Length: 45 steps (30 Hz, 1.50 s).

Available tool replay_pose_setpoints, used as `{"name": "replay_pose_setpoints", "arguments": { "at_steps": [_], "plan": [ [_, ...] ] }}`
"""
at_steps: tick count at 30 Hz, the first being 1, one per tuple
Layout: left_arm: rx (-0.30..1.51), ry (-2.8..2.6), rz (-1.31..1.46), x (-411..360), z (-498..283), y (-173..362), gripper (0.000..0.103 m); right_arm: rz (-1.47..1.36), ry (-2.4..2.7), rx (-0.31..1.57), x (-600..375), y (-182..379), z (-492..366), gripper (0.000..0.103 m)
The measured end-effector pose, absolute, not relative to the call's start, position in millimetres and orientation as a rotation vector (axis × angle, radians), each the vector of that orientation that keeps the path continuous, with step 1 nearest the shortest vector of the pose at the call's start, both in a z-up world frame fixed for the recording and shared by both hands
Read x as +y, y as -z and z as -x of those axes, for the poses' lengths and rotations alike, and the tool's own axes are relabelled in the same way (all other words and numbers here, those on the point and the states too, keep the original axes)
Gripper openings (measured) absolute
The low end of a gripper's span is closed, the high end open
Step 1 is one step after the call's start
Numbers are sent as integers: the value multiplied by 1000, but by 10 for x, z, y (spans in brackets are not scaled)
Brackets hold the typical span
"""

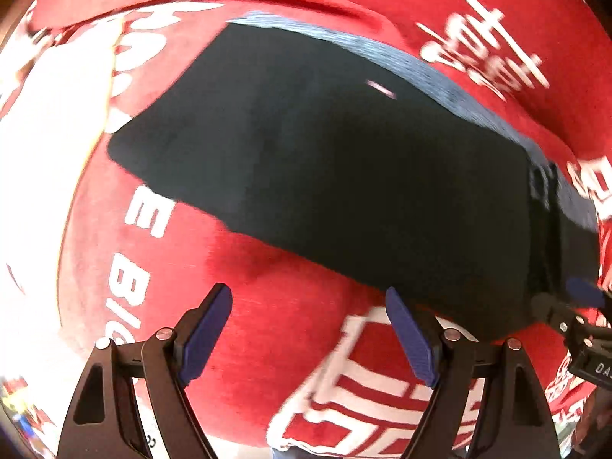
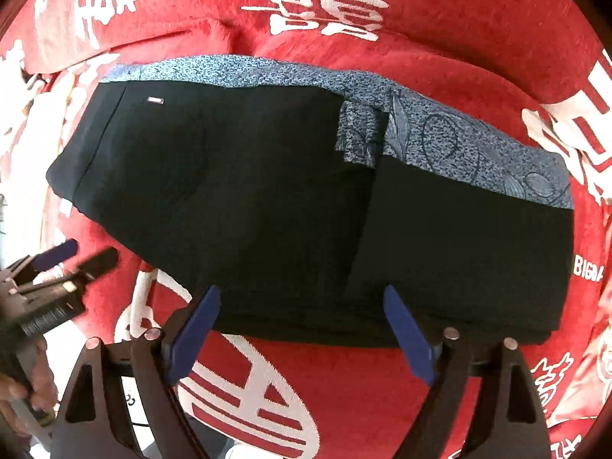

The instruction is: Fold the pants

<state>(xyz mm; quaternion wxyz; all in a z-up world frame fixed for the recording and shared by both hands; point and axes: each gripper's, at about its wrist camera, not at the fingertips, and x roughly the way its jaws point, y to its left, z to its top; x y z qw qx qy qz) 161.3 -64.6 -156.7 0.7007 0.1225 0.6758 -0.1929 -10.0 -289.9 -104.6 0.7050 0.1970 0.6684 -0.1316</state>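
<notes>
One pair of smooth black pants (image 2: pixel 267 199), with a speckled blue waistband (image 2: pixel 440 134), is lying folded mid-frame on a fuzzy red blanket (image 2: pixel 478 30). Both the left gripper (image 1: pixel 311 338) and right gripper (image 2: pixel 306 334) are holding their jaws wide apart, gripping nothing.

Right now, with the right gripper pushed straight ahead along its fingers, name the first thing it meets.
Most likely the near folded edge of the black pants, lying right ahead of the open right gripper on the red blanket. Depth is hard to judge.
</notes>
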Motion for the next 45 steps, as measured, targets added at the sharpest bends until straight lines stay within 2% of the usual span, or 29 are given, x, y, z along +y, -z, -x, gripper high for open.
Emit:
{"name": "replay_pose_setpoints", "arguments": {
  "at_steps": [7, 18, 36, 45],
  "plan": [
    [1514, 386, -195, -383, -1749, 1623, 83, -411, 273, 1475, -2766, 945, 11, 90],
    [1509, 383, -176, -269, -1884, 1665, 83, -498, 192, 1541, -2522, 1232, -80, 90],
    [1509, 388, -130, -258, -1958, 1687, 83, -479, 182, 1566, -2462, 1346, -182, 90],
    [1485, 385, -8, -79, -2098, 1681, 83, -486, 174, 1561, -2487, 1384, -164, 90]
  ]
}}
